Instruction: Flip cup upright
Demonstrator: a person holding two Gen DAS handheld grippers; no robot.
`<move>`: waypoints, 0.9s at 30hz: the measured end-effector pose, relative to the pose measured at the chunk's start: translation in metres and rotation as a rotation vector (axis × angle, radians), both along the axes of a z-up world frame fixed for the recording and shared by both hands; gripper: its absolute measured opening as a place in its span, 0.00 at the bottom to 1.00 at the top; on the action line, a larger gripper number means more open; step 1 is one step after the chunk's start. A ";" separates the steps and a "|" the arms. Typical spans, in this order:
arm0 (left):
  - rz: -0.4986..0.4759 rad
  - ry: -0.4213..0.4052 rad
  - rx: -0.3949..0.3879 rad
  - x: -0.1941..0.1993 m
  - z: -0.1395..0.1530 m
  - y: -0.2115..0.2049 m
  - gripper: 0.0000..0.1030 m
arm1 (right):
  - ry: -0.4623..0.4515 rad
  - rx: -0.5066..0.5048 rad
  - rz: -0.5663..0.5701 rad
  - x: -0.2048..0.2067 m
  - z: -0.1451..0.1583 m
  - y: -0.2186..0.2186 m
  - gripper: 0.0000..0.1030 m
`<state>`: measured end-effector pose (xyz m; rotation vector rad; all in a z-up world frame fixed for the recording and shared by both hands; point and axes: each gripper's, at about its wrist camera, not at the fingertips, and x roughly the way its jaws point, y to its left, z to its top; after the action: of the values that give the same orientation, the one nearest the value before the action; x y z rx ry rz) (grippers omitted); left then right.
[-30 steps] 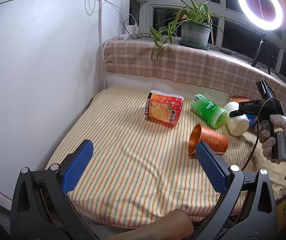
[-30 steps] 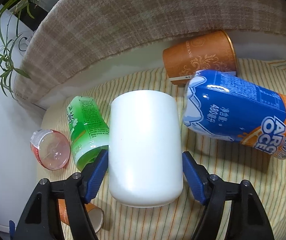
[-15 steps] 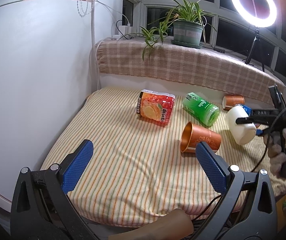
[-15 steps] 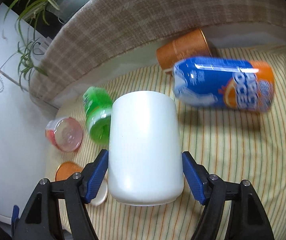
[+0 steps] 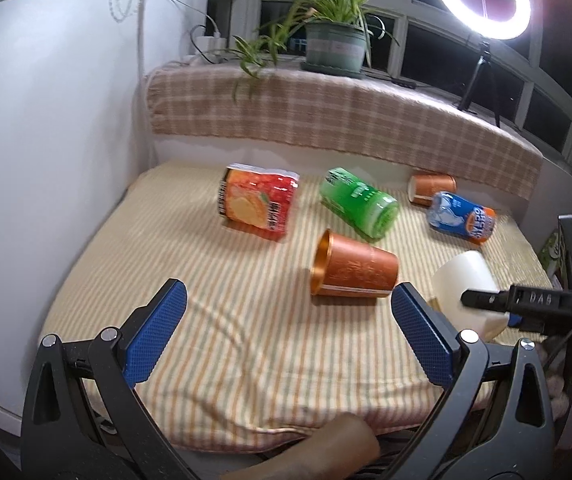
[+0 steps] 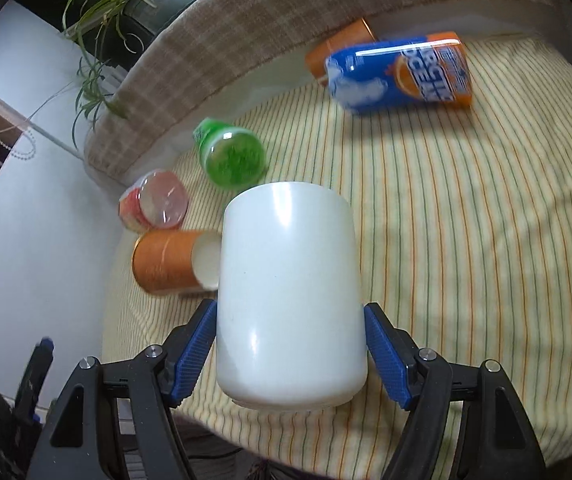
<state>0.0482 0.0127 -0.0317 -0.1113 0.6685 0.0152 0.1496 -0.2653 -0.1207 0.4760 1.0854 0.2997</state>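
My right gripper [image 6: 290, 344] is shut on a plain white cup [image 6: 290, 292], its blue pads pressed on both sides. The cup is held lifted above the striped cloth near the table's front right; it also shows in the left wrist view [image 5: 466, 284], tilted, with the right gripper [image 5: 486, 300] on it. My left gripper [image 5: 286, 320] is open and empty, low over the front of the table. An orange cup [image 5: 354, 270] lies on its side just beyond it, mouth to the left.
On the striped cloth [image 5: 206, 280] lie an orange-red packet [image 5: 256, 208], a green can [image 5: 360, 208], a blue-orange can [image 5: 462, 218] and a second orange cup [image 5: 432, 188]. A checked ledge with a potted plant [image 5: 334, 44] runs behind. A white wall stands left.
My right gripper has carried the white cup back toward the front right of the table, away from the cans. The left gripper has shifted slightly; its jaws stay open.
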 end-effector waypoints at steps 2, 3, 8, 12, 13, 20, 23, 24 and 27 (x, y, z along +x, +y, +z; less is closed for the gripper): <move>-0.032 0.012 -0.014 0.005 -0.002 -0.007 1.00 | 0.005 0.000 -0.004 -0.006 -0.002 0.000 0.73; -0.046 0.020 -0.025 0.007 -0.003 -0.010 1.00 | 0.009 0.001 -0.003 -0.008 -0.003 0.001 0.73; -0.114 0.065 -0.089 0.019 -0.011 -0.023 1.00 | -0.005 -0.030 0.013 -0.011 -0.005 0.004 0.75; -0.174 0.105 -0.147 0.031 -0.016 -0.035 1.00 | -0.033 -0.067 0.021 -0.020 0.000 0.001 0.75; -0.180 0.111 -0.156 0.032 -0.017 -0.037 1.00 | -0.044 -0.076 0.022 -0.023 0.002 0.000 0.77; -0.252 0.187 -0.268 0.052 -0.026 -0.062 1.00 | -0.139 -0.146 -0.009 -0.050 0.026 -0.025 0.85; -0.297 0.228 -0.317 0.060 -0.029 -0.076 1.00 | -0.147 -0.166 -0.046 -0.063 0.029 -0.039 0.85; -0.307 0.248 -0.337 0.063 -0.031 -0.080 0.99 | -0.145 -0.166 -0.058 -0.067 0.029 -0.044 0.85; -0.330 0.307 -0.392 0.074 -0.040 -0.093 0.94 | -0.138 -0.157 -0.090 -0.077 0.028 -0.057 0.85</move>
<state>0.1225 -0.0806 -0.0719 -0.3803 0.9844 -0.4252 0.0721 -0.3221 -0.0929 0.3571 0.9419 0.1637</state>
